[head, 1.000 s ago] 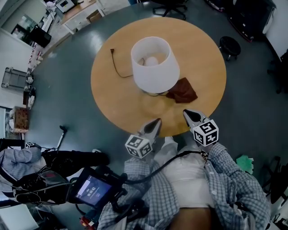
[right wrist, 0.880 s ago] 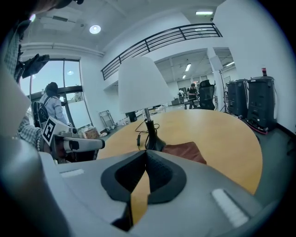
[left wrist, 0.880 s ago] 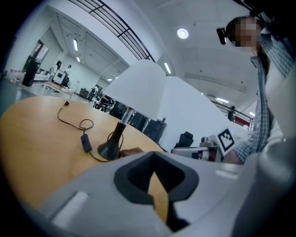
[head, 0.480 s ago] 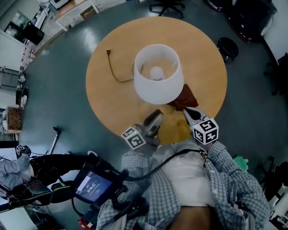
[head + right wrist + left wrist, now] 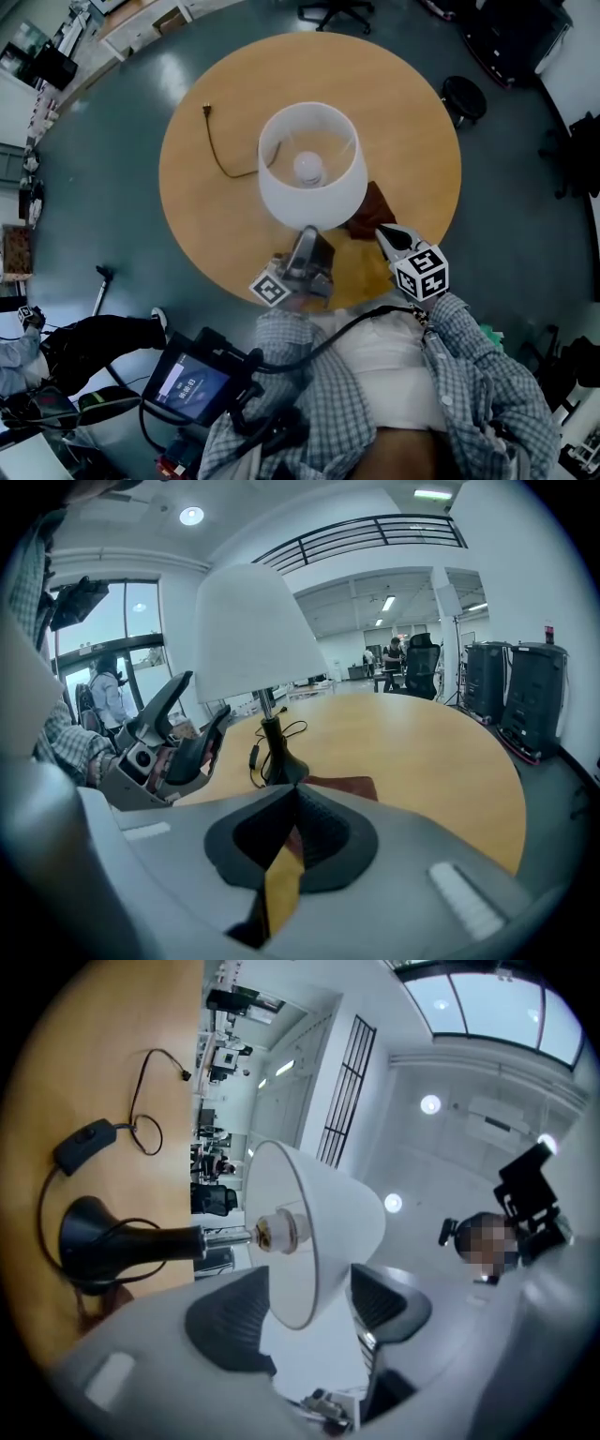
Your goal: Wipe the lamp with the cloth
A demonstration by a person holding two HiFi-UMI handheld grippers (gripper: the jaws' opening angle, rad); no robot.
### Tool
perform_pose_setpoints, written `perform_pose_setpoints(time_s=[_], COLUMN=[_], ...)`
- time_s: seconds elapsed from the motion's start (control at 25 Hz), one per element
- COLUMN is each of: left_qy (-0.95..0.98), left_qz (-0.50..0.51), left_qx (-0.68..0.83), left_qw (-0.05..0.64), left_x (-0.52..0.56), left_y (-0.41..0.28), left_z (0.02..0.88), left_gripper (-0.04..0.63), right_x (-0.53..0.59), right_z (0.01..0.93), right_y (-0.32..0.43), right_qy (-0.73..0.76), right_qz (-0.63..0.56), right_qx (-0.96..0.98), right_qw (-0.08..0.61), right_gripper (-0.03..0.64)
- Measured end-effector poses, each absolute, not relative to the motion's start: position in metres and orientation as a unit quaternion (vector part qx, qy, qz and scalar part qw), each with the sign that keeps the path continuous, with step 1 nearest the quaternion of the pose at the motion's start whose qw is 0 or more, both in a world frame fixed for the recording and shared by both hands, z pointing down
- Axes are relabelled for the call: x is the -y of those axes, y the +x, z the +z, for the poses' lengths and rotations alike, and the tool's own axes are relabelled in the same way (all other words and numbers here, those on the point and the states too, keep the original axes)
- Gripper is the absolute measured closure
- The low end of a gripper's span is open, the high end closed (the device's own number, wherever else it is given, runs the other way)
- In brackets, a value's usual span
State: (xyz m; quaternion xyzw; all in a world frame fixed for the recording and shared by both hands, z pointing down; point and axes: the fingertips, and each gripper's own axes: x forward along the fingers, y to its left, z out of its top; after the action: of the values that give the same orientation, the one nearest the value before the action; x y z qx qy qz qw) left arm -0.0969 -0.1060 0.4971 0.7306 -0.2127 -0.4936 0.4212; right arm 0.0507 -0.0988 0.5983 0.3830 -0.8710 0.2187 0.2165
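The left tool (image 5: 308,242) is opening at the lamp (image 5: 311,169) shade's rim without gripping; the right tool (image 5: 385,234) is closed, empty, near the cloth (image 5: 371,206).

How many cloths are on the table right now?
1. A brown cloth lies on the table by the lamp base, ahead of the right gripper; the shade hides part of it and could hide another.

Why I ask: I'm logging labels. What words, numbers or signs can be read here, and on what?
Nothing can be read.
Device screen, lower left of the head view: pale lines, too small to read.
Left marker cube and right marker cube: square patterns, no letters.
Lamp, cloth: no print visible.
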Motion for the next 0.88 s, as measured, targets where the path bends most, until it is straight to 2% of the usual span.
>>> perform_pose_setpoints(time_s=[0.12,0.28,0.52,0.56,0.68,0.8,0.88], left_qy=[0.728,0.743,0.751,0.751,0.749,0.745,0.739], left_qz=[-0.515,-0.529,-0.519,-0.518,-0.515,-0.515,-0.518], left_qx=[0.201,0.192,0.208,0.211,0.218,0.222,0.224], left_qw=[0.405,0.361,0.351,0.351,0.356,0.362,0.369], left_x=[0.105,0.098,0.097,0.096,0.097,0.1,0.101], left_y=[-0.098,-0.104,-0.104,-0.104,-0.106,-0.106,-0.104], left_z=[0.491,0.475,0.47,0.471,0.474,0.477,0.475], left_gripper=[0.353,0.482,0.489,0.491,0.489,0.486,0.48], right_x=[0.104,0.123,0.137,0.137,0.136,0.138,0.14], right_z=[0.613,0.627,0.655,0.664,0.688,0.698,0.7], right_y=[0.061,0.063,0.037,0.031,0.013,0.005,0.006], right_qy=[0.395,0.38,0.303,0.285,0.229,0.196,0.186], right_qz=[0.215,0.197,0.15,0.145,0.135,0.115,0.116], right_qx=[0.859,0.857,0.87,0.871,0.869,0.86,0.86], right_qw=[0.245,0.286,0.359,0.374,0.418,0.456,0.461], right_gripper=[0.612,0.612,0.604,0.535,0.441,0.405,0.407])
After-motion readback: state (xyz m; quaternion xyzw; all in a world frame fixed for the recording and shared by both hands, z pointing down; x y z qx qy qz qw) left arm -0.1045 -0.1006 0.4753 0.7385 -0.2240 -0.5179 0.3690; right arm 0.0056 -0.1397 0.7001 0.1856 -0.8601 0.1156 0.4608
